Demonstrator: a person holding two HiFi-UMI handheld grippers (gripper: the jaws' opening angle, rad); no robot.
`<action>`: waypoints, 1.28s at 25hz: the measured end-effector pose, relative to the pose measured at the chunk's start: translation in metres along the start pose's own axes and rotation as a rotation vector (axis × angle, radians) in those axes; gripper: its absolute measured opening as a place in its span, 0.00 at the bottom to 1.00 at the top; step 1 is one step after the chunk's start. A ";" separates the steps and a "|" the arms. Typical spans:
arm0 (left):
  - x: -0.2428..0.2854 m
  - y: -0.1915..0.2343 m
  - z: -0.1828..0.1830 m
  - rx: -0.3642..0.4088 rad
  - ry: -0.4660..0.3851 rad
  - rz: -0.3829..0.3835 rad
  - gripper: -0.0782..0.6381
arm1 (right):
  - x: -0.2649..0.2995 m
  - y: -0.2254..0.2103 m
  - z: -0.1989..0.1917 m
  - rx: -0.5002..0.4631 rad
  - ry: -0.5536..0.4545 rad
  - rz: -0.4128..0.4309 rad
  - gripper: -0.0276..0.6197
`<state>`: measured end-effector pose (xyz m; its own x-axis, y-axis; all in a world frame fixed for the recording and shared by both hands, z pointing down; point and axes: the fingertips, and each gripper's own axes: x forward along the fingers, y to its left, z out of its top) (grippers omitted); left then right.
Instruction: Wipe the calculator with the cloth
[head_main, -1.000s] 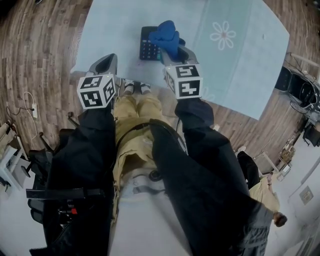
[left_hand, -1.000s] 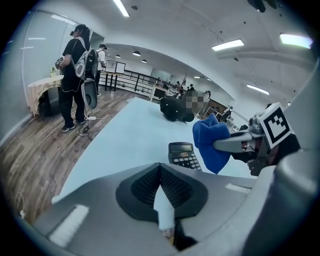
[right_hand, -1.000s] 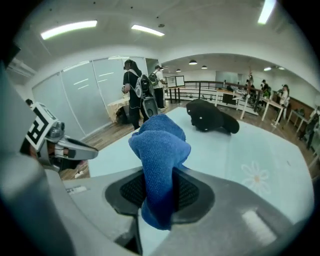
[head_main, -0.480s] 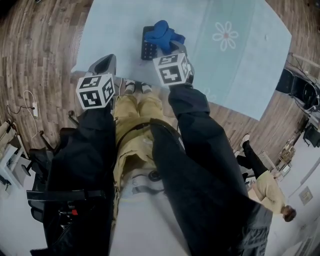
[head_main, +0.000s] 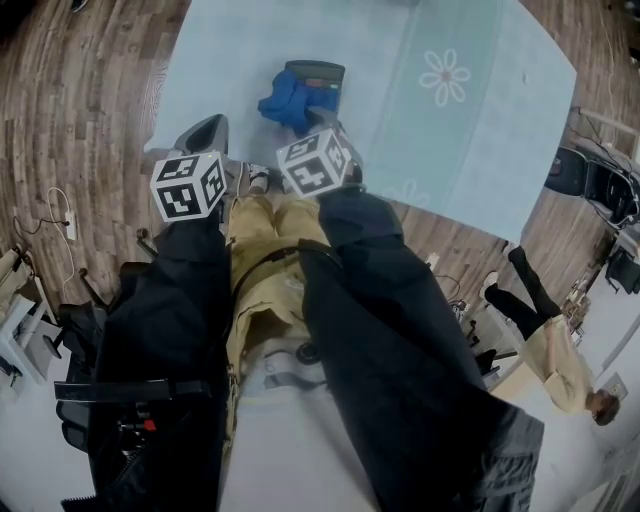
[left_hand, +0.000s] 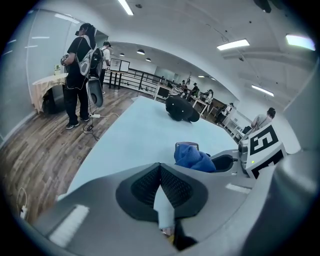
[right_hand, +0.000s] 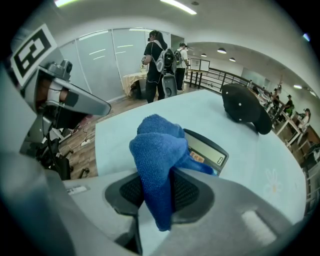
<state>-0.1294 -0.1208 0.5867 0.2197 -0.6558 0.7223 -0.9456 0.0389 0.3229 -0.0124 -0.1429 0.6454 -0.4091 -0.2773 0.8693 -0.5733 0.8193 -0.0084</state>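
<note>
We see a wood-plank floor (head_main: 70, 90) around a pale blue surface (head_main: 230, 60) printed with a white flower (head_main: 445, 72). Overhead we find long strip lights (left_hand: 232, 45) on a white ceiling. Glass wall panels (right_hand: 97, 60) stand at one side, a dark railing (left_hand: 132, 79) runs behind, and people (left_hand: 80, 75) stand near the surface's edge.

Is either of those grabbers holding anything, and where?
The right gripper pinches the blue cloth by a bunched fold; the left gripper holds nothing.

Left gripper (left_hand: 160, 166) closed, right gripper (right_hand: 159, 175) clamping cloth (right_hand: 157, 142)
</note>
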 end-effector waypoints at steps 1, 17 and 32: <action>0.000 0.001 0.000 0.000 -0.002 0.000 0.11 | 0.001 0.004 0.000 0.000 -0.001 0.017 0.22; -0.022 -0.034 0.071 0.044 -0.122 -0.067 0.11 | -0.097 -0.022 0.053 0.271 -0.274 0.018 0.21; -0.128 -0.109 0.270 0.232 -0.560 -0.199 0.11 | -0.296 -0.083 0.203 0.311 -0.833 -0.180 0.21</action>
<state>-0.1192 -0.2447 0.2938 0.2970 -0.9309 0.2127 -0.9408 -0.2472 0.2318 0.0122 -0.2313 0.2883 -0.6064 -0.7605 0.2321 -0.7947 0.5893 -0.1453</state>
